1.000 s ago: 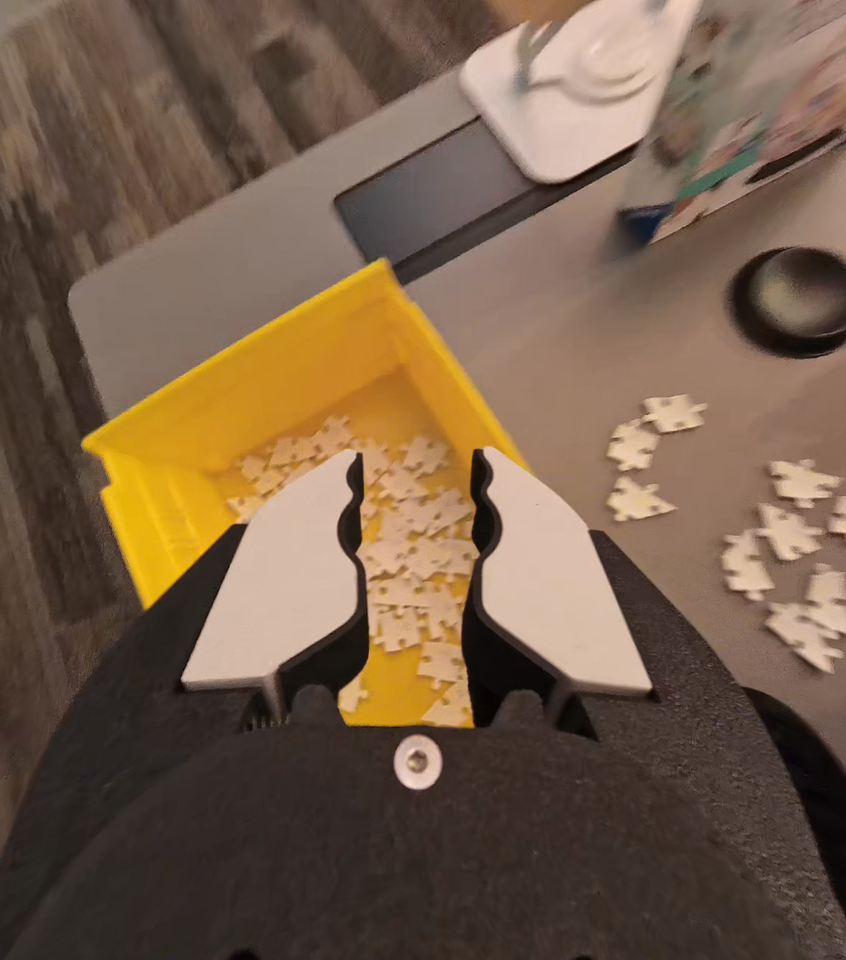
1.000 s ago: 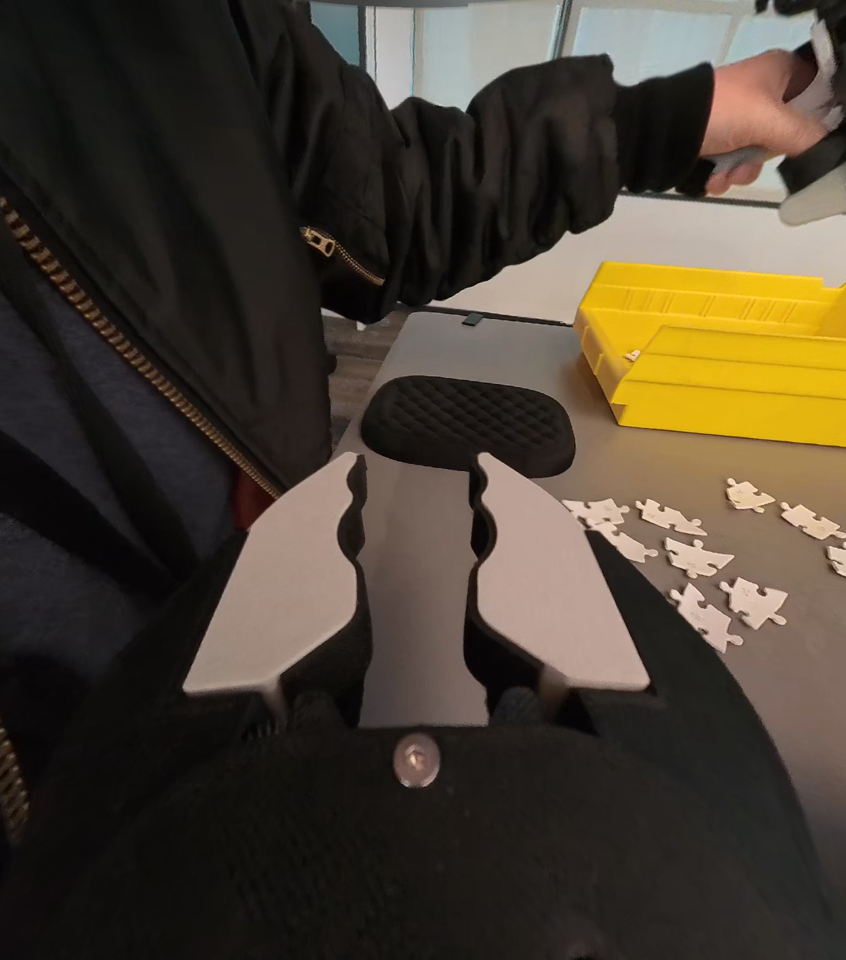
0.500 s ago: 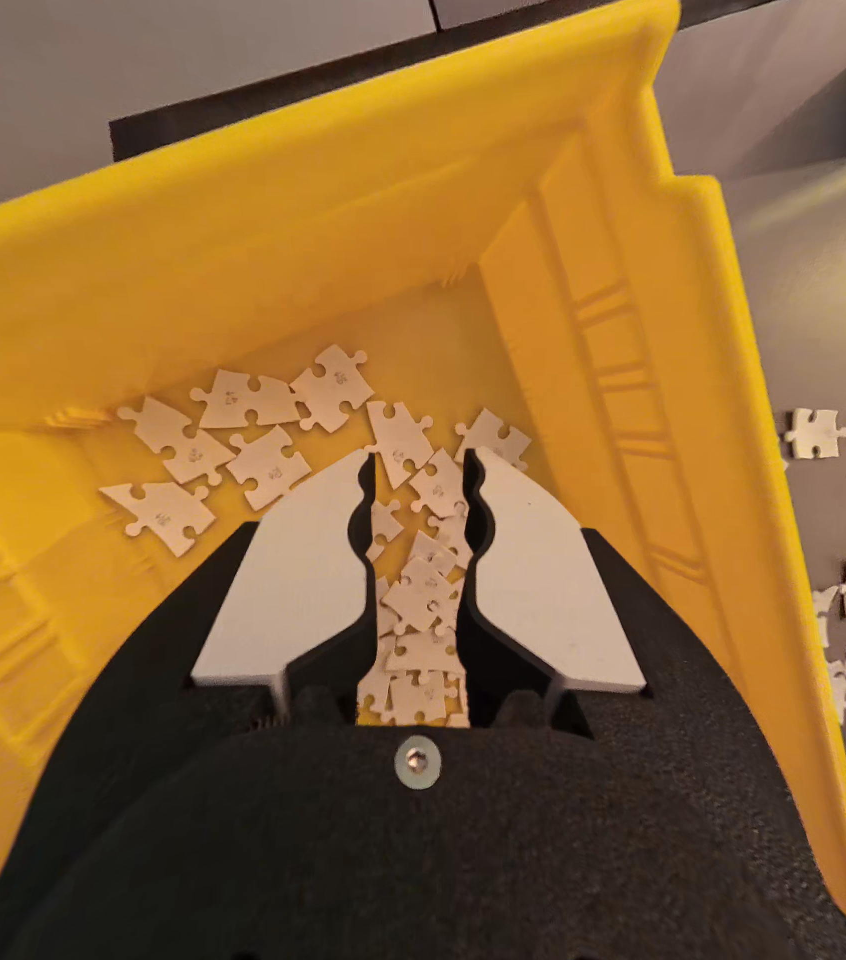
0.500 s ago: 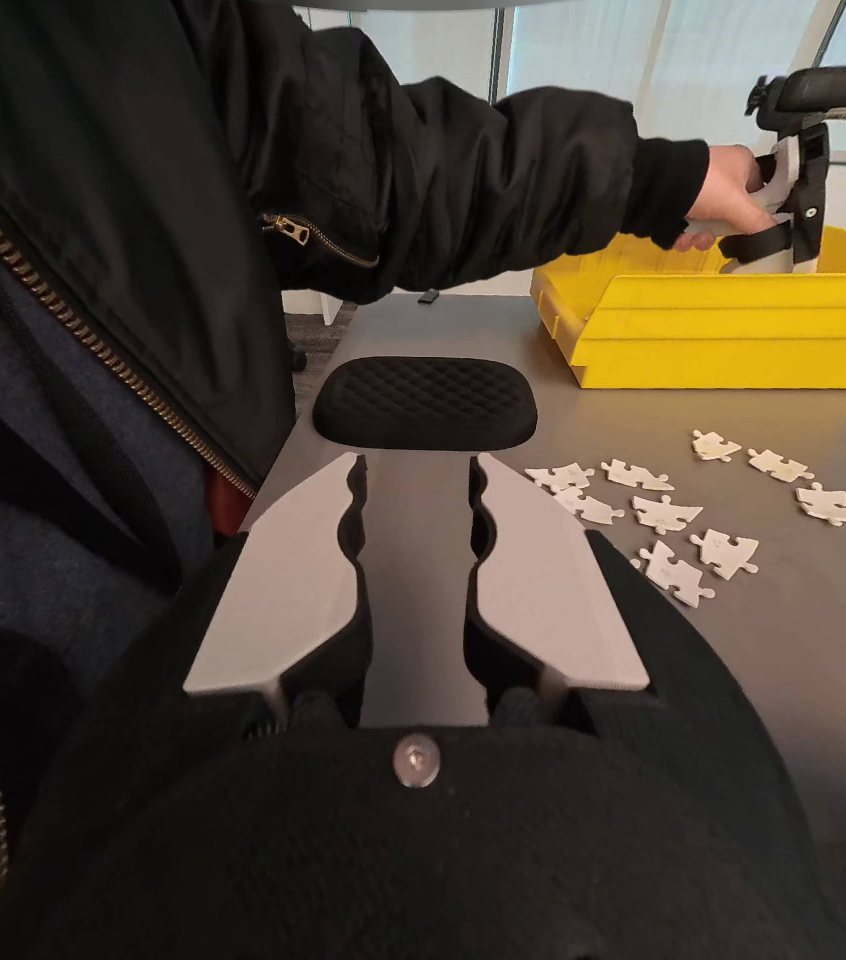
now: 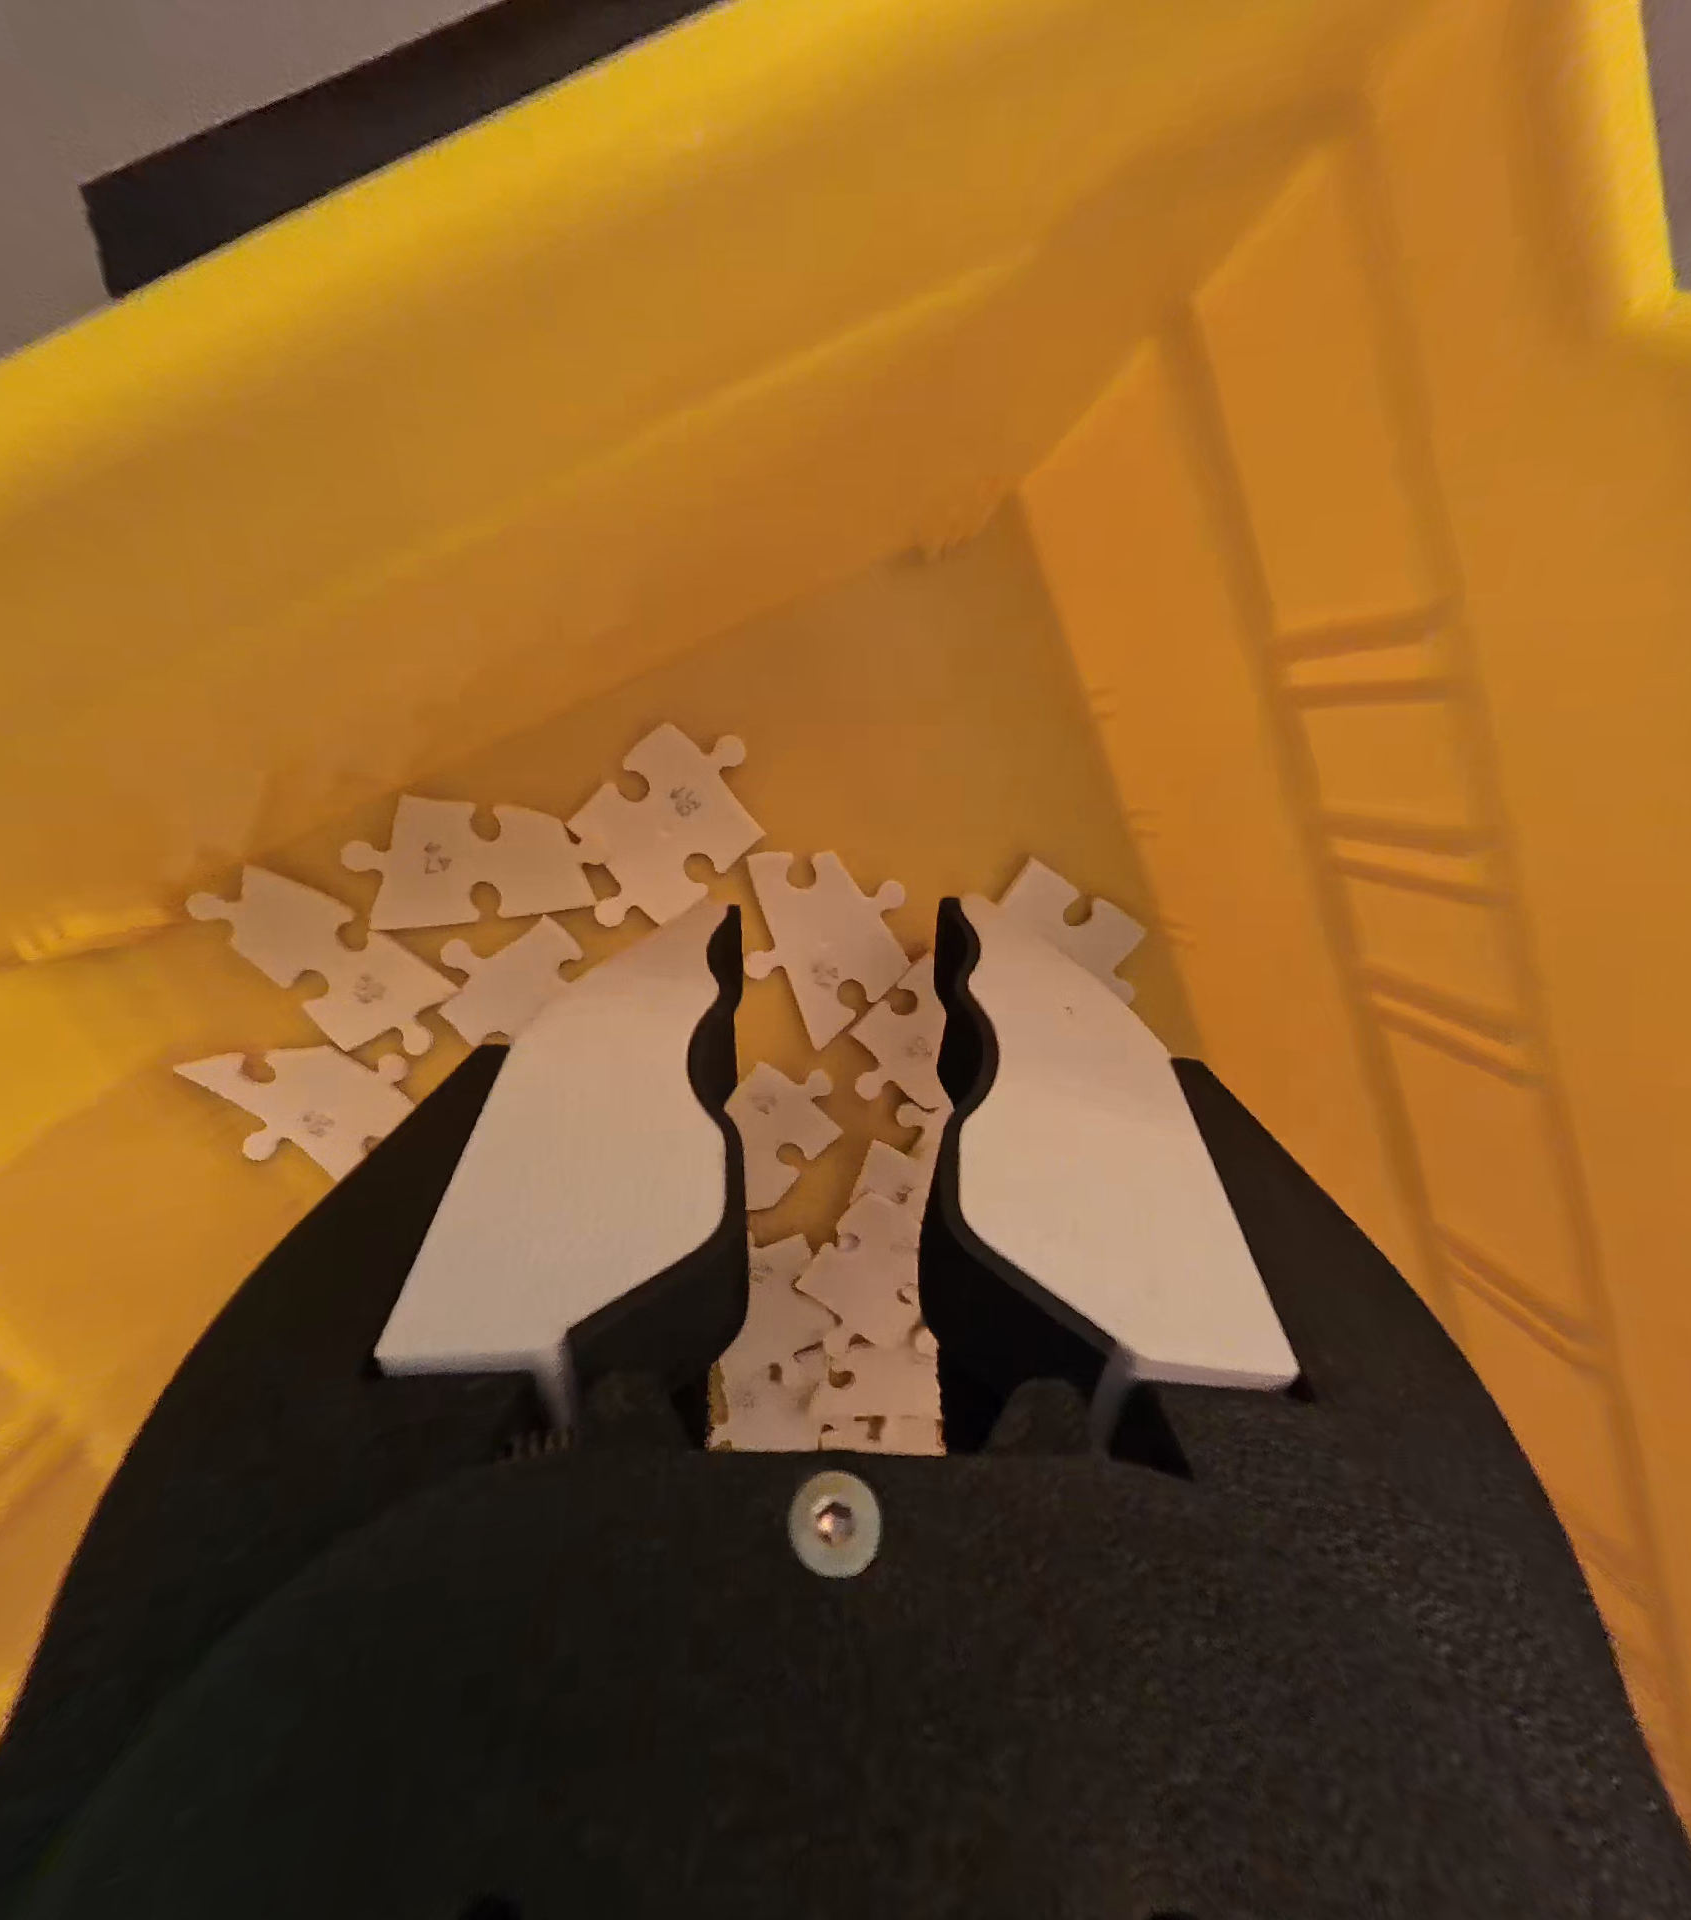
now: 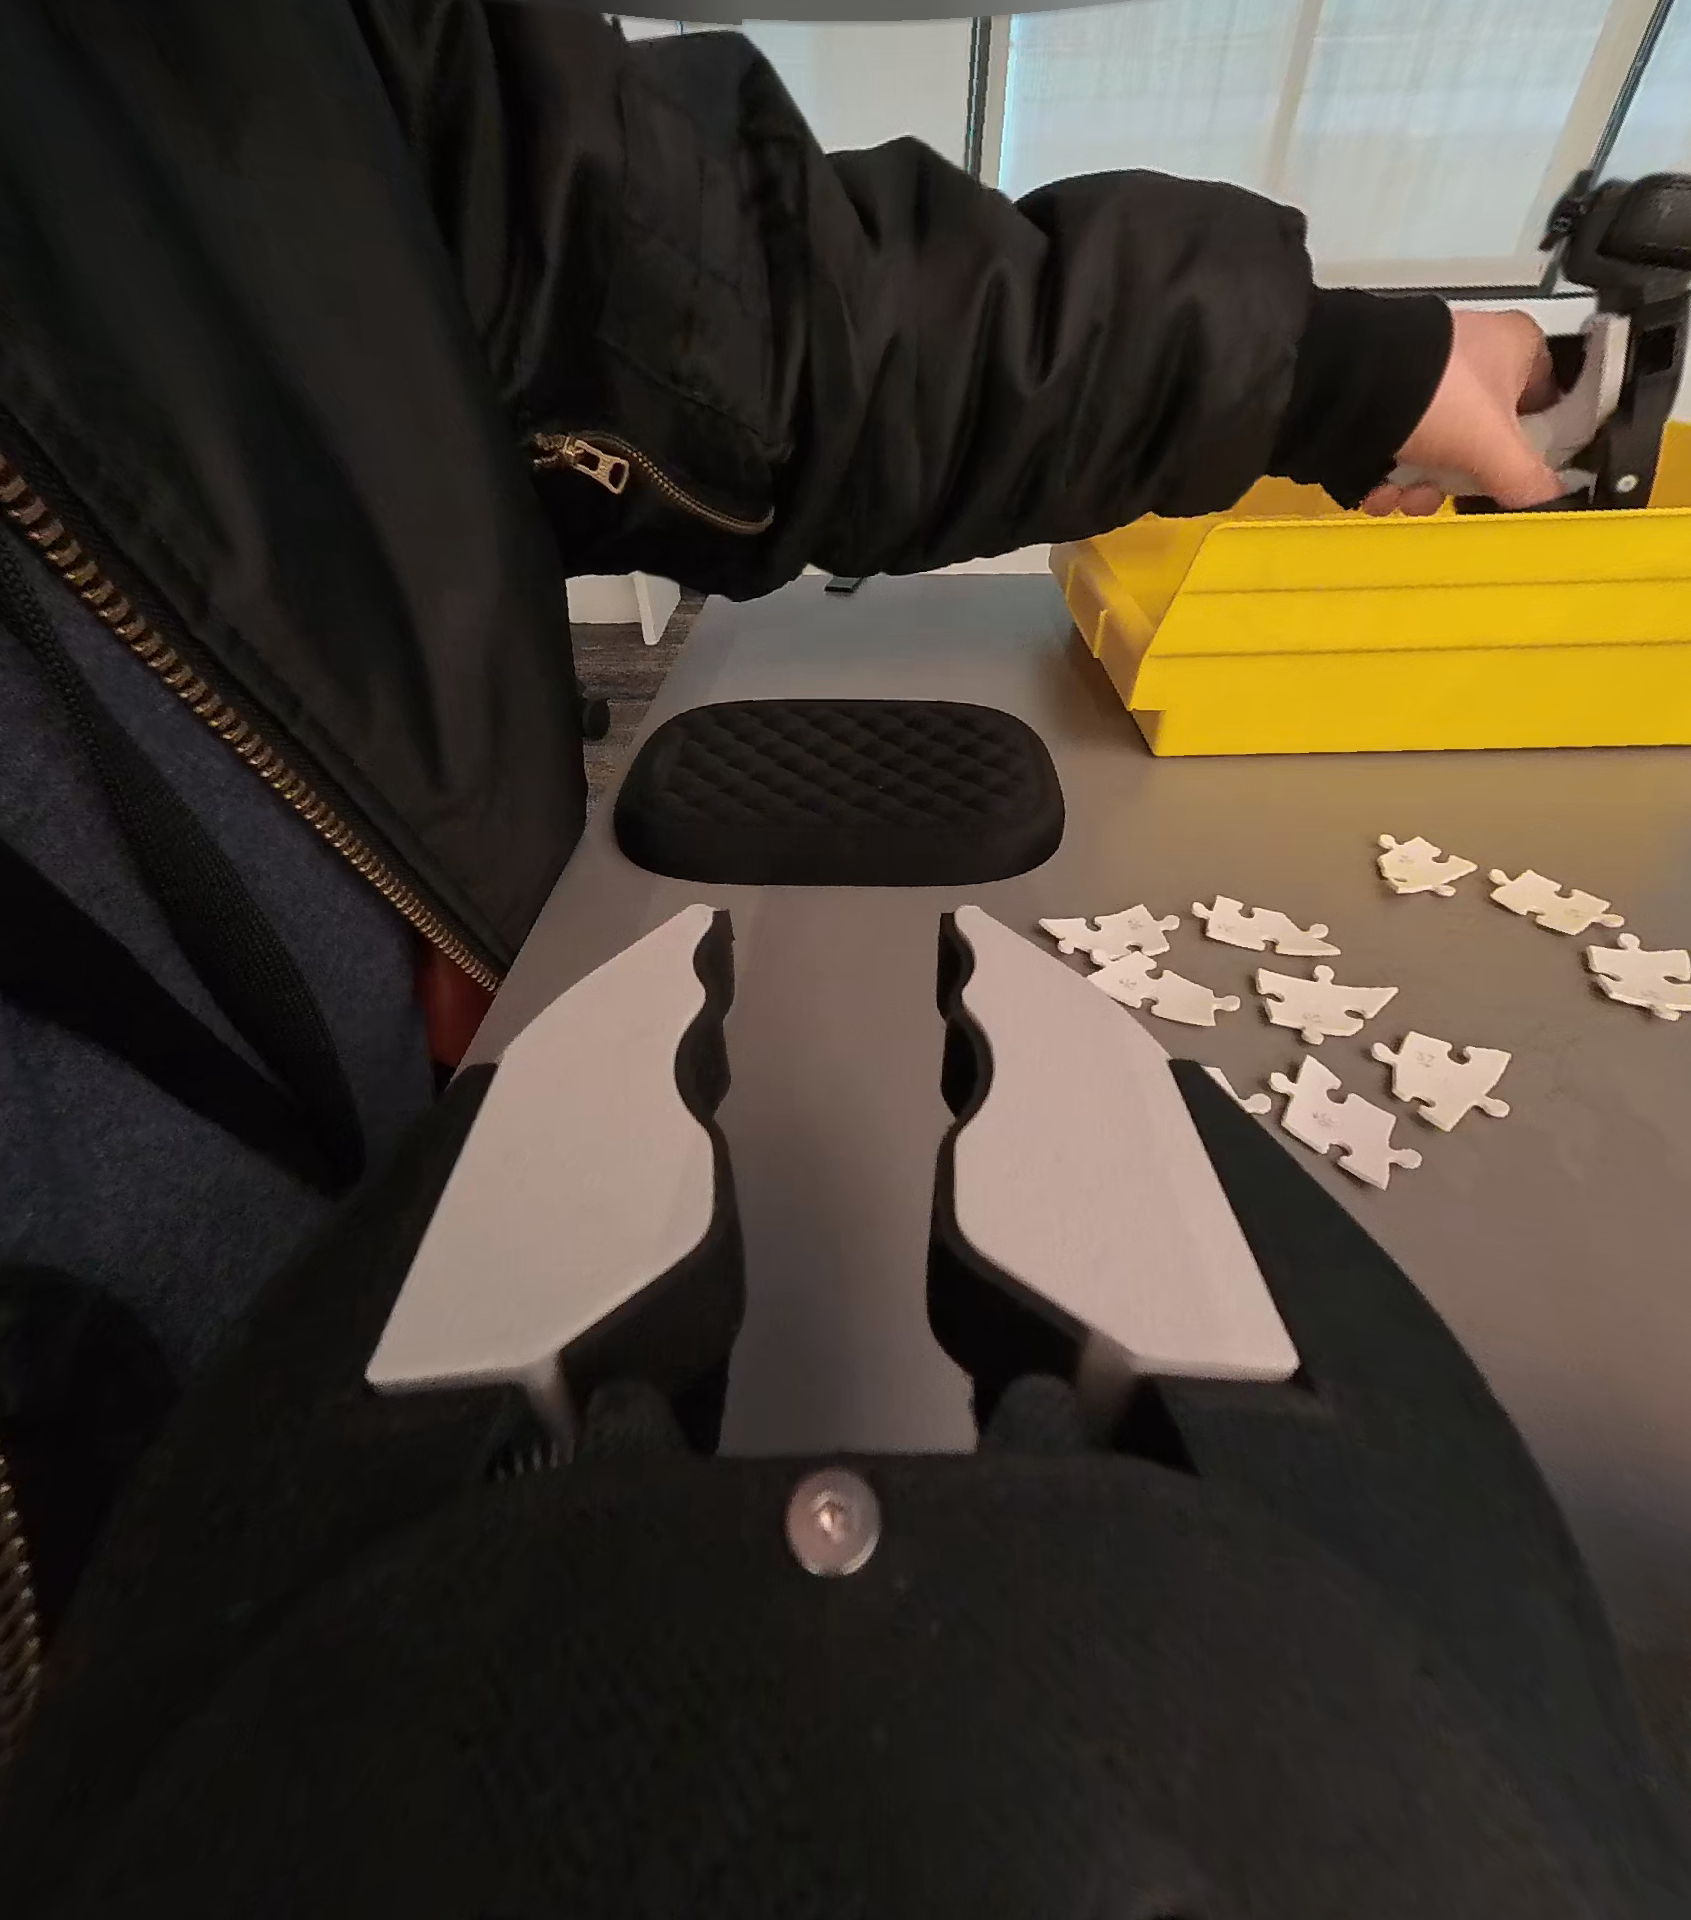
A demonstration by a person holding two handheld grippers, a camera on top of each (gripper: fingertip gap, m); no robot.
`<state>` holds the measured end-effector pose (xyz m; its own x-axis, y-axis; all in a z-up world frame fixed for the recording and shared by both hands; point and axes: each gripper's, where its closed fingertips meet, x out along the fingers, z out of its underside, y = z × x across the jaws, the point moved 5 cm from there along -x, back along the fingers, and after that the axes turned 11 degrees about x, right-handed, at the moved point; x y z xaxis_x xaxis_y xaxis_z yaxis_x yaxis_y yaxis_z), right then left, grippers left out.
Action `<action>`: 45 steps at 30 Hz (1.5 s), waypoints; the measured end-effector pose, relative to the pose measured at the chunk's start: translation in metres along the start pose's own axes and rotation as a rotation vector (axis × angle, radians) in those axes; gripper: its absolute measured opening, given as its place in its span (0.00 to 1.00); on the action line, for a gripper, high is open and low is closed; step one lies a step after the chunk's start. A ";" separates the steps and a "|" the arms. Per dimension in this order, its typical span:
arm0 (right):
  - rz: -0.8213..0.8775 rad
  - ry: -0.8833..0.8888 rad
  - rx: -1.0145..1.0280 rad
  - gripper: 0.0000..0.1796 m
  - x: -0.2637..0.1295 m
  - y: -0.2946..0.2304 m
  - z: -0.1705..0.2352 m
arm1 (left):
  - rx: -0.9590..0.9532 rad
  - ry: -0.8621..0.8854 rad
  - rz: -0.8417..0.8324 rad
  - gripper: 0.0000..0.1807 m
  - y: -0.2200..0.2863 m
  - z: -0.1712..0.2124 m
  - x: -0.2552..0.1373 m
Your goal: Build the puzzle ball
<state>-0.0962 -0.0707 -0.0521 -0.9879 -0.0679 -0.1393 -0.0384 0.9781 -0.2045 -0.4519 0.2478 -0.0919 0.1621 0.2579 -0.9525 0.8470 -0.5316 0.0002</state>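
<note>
In the left wrist view my left gripper point(image 5: 839, 914) is open and empty, lowered inside a yellow bin point(image 5: 612, 436) just above a heap of white puzzle pieces point(image 5: 825, 961) on its floor. In the right wrist view my right gripper point(image 6: 836, 925) is open and empty, low over the grey table point(image 6: 1236, 831) near its front edge. Several loose white puzzle pieces point(image 6: 1324, 1003) lie on the table to its right. The yellow bin point(image 6: 1443, 644) stands at the back right, with the left gripper's body point(image 6: 1630, 395) reaching into it, held by a hand.
A black quilted pad point(image 6: 841, 795) lies on the table just ahead of the right gripper. A person in a black jacket point(image 6: 405, 364) fills the left of that view, the sleeve stretched to the bin. The bin's ribbed side wall point(image 5: 1392, 831) stands close on the left gripper's right. The left gripper's tips are roughly 45 cm from the right gripper's.
My left gripper has dropped from above the table into the yellow bin and closer to the pieces. My right gripper has stayed open and nearly still.
</note>
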 end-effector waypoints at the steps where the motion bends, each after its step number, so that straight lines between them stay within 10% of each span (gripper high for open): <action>1: -0.002 0.000 0.001 0.22 0.000 0.000 0.000 | 0.012 -0.014 -0.006 0.20 0.000 0.000 0.001; 27: -0.013 -0.010 -0.012 0.22 -0.001 -0.005 -0.001 | 0.167 -0.111 -0.107 0.13 0.002 0.005 0.006; 35: -0.023 -0.009 -0.024 0.21 -0.002 -0.010 -0.002 | 0.132 0.050 -0.152 0.13 0.002 -0.004 -0.047; 45: -0.042 0.001 -0.075 0.22 0.000 -0.024 -0.008 | 0.407 0.270 0.018 0.13 0.152 -0.042 -0.138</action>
<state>-0.0960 -0.0929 -0.0394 -0.9854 -0.1092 -0.1309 -0.0912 0.9864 -0.1368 -0.3239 0.1650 0.0525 0.3458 0.4169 -0.8406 0.5846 -0.7965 -0.1546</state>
